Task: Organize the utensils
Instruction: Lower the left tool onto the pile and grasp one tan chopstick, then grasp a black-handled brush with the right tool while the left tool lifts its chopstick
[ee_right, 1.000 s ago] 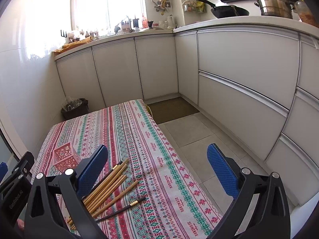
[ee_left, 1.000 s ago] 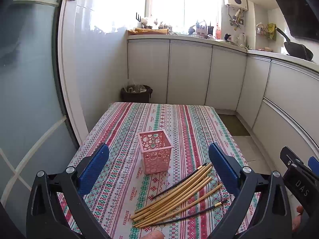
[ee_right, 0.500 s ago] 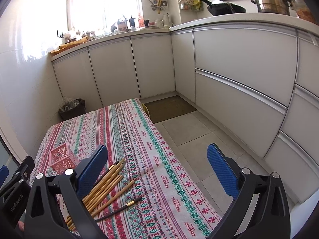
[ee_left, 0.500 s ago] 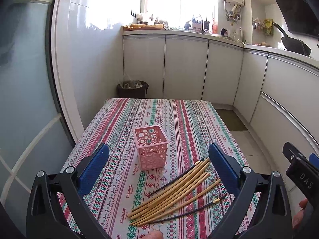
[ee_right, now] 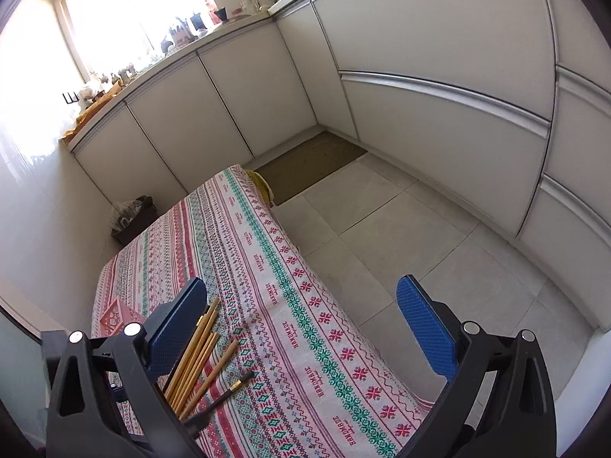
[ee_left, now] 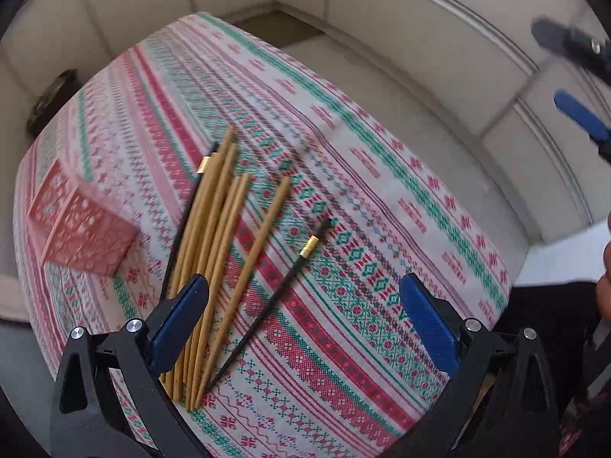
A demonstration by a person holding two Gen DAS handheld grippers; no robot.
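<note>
Chopsticks [ee_left: 214, 244]: about seven bamboo, two black, one pink basket [ee_left: 82, 229].

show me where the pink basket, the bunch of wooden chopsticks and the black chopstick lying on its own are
pink basket [ee_left: 82, 234], left wrist view, on its patterned side wall
wooden chopsticks [ee_left: 214, 229], left wrist view, middle of the bundle
black chopstick [ee_left: 275, 301], left wrist view, on its dark shaft below the gold band

Home kitchen — white cabinets [ee_right: 236, 87], cluttered countertop [ee_right: 198, 34], tiled floor [ee_right: 420, 236].
</note>
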